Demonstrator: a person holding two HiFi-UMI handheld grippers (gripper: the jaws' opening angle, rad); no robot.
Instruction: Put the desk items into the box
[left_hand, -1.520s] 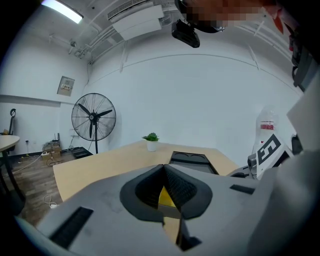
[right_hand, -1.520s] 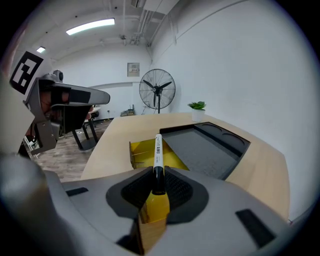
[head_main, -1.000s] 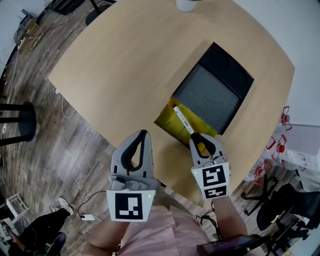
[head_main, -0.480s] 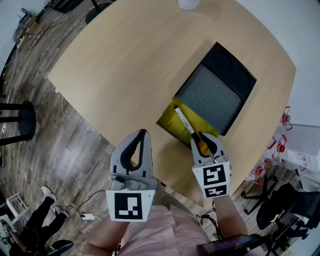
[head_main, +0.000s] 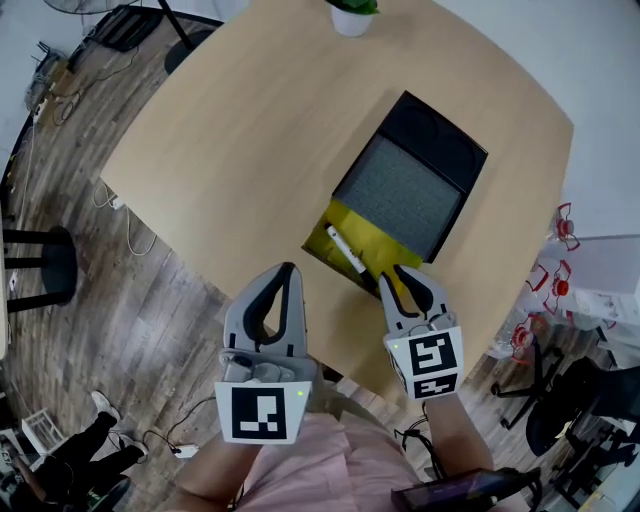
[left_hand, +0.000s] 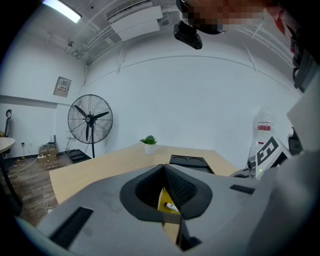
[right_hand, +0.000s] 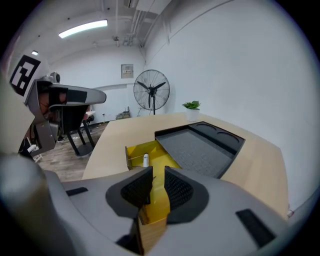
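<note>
Lying slantwise on the floor of the open yellow box (head_main: 385, 252) is one slim white marker (head_main: 344, 249), a smooth cylinder. Half a second ago it was pinched in the right gripper (head_main: 396, 274) above that box. Now this gripper's two grey fingers, faced with textured black pads, stand a narrow gap apart with nothing between them, over the box's near end. The left gripper (head_main: 289, 270) hangs by the near edge of the bench (head_main: 230, 130), its fingers closed tip to tip on nothing. Against the box's far side lies a black tray (head_main: 440, 135) with a flat grey foam pad (head_main: 398, 192) and two round recesses. The pale wood bench has rounded corners, and one small potted plant (head_main: 352, 10) stands at its far edge.
</note>
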